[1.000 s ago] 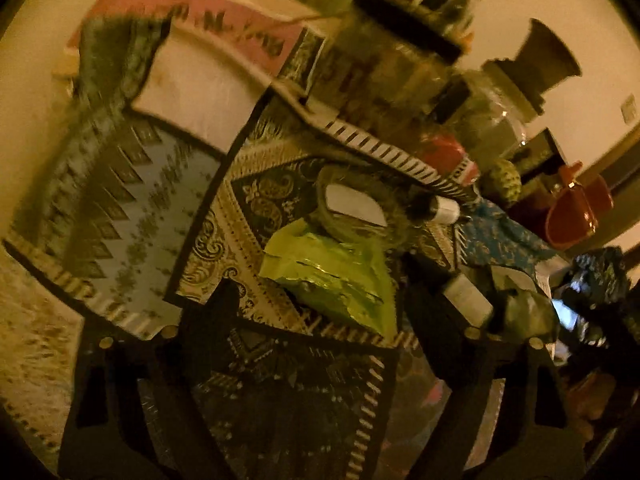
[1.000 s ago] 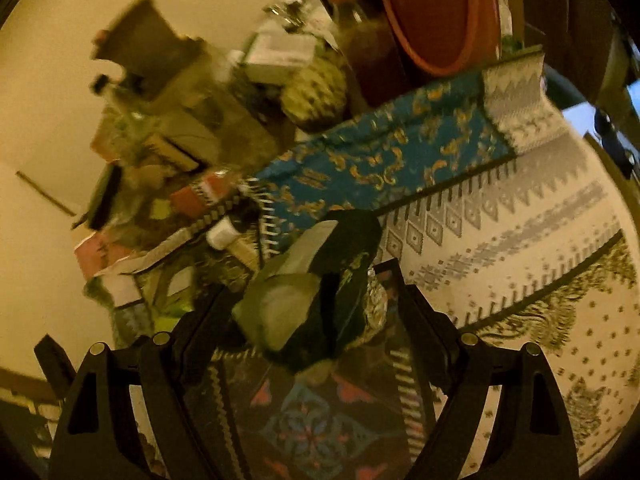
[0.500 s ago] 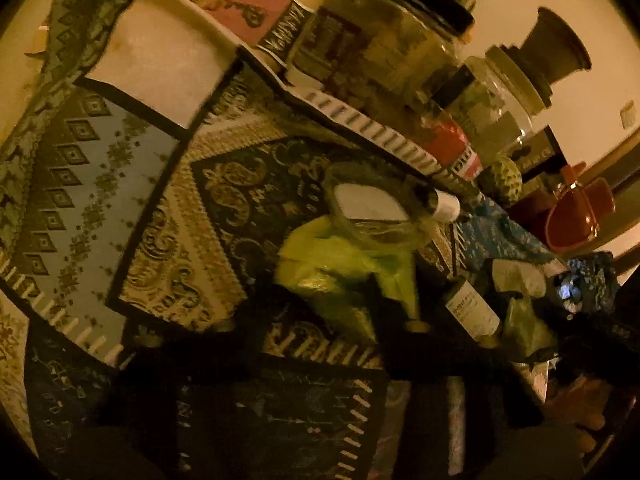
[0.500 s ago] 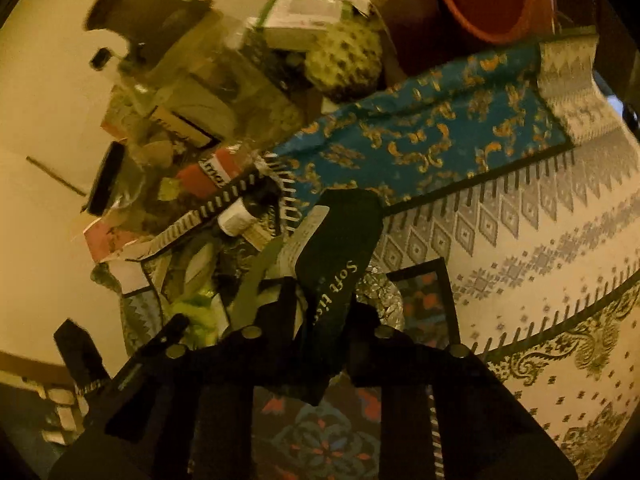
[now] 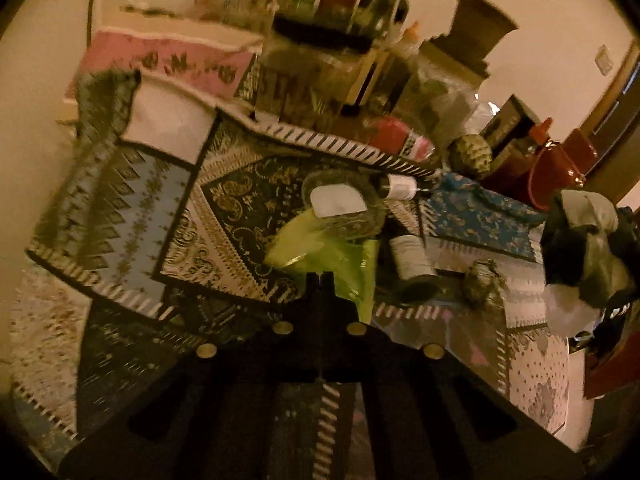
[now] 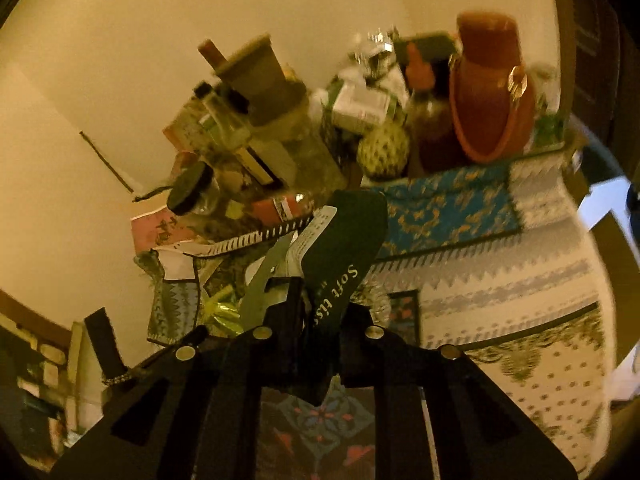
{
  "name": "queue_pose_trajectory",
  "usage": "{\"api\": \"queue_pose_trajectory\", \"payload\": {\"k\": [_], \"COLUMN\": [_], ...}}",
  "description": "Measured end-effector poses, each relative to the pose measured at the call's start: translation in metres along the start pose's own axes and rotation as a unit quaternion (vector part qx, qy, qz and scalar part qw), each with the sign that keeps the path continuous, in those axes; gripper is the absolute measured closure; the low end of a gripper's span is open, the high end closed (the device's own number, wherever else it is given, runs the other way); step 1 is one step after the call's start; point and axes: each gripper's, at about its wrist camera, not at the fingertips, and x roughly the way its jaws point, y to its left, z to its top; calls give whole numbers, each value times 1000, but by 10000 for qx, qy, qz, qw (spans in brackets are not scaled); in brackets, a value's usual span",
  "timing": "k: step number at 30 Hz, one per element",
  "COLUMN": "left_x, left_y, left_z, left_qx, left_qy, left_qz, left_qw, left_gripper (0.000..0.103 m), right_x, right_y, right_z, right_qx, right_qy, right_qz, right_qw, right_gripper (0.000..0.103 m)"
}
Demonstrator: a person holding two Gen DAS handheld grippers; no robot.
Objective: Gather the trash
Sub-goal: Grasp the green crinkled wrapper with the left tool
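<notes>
A crumpled green wrapper (image 5: 320, 248) lies on the patterned mats in the left wrist view, and my left gripper (image 5: 320, 280) is shut on its near edge. In the right wrist view a dark green soft-tissue pack (image 6: 344, 248) stands up between the fingers of my right gripper (image 6: 316, 300). Its jaws are closing and the pads press on the pack, which hangs above the table. The same pack (image 5: 588, 240) shows at the far right of the left wrist view. A foil ball (image 5: 484, 284) and a small white-labelled bottle (image 5: 412, 258) lie between the two grippers.
A glass dish (image 5: 344, 208) sits just beyond the wrapper. Jars, bottles and boxes crowd the back of the table along the wall, with a red pitcher (image 6: 492, 92) and a green patterned ball (image 6: 384, 148). Overlapping patterned mats (image 5: 132, 208) cover the table.
Both grippers went from open to shut, the left on the green wrapper and the right on the tissue pack. Both have risen, and the pack has come up off the table.
</notes>
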Motion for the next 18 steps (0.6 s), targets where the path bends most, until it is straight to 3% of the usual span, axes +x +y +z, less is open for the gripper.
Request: {"api": "queue_pose_trajectory", "payload": {"k": [5, 7, 9, 11, 12, 13, 18], "left_x": [-45, -55, -55, -45, -39, -34, 8], "left_y": [-16, -19, -14, -10, -6, -2, 23], "left_z": [-4, -7, -8, -7, -6, -4, 13], "left_qx": [246, 252, 43, -213, -400, -570, -1593], "left_qy": [-290, -231, -112, 51, 89, 75, 347], "left_qz": [159, 116, 36, 57, 126, 152, 163], "left_qw": [9991, 9993, 9999, 9997, 9991, 9982, 9865], "left_gripper": [103, 103, 94, 50, 41, 36, 36], "right_x": [-41, -57, -71, -80, -83, -86, -90], "right_y": [-5, -9, -15, -21, -23, -26, -41], "right_z": [-5, -7, -10, -14, -17, -19, -29], "right_qx": [-181, -245, -280, -291, -289, -276, -103], "right_qy": [-285, -379, -427, -431, -431, -431, -360], "right_qz": [-48, -53, -91, -156, -186, -223, -446], "right_qw": [9994, 9990, 9987, 9985, 9985, 9984, 9983], "right_gripper": [91, 91, 91, 91, 91, 91, 91]}}
